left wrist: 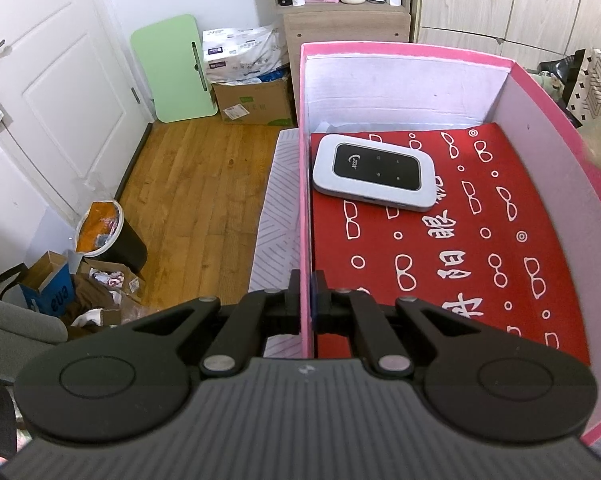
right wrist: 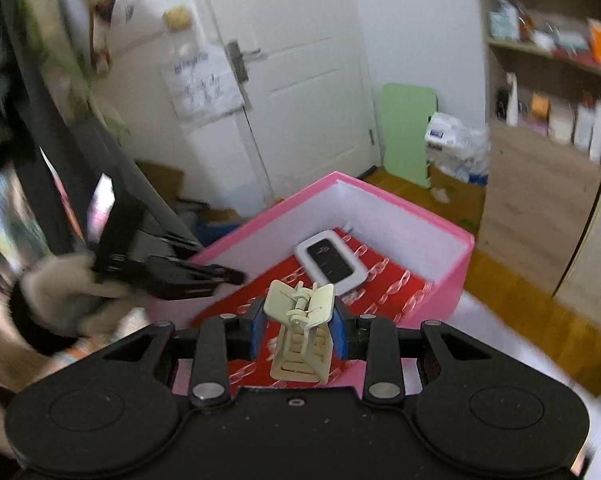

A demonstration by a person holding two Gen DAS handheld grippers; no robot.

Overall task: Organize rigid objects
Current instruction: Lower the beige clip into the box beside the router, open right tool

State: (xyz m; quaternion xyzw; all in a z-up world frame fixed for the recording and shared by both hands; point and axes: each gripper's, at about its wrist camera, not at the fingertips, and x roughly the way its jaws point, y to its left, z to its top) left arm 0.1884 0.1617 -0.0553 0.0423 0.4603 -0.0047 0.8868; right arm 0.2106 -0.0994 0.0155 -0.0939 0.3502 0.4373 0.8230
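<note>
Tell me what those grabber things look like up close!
Both are matte black plastic. The left gripper has two flat linkage arms with silver round rivets, big round discs at each side and a ribbed grey body. The right gripper is the same shape, with bright blue pads inside its fingers and a smooth, dusty black body.

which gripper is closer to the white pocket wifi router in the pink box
Hard to call; probably the left. The left gripper is clamped on the pink box wall, on the router's side. The right gripper, holding a cream clip, hovers over the box's near end.
</note>
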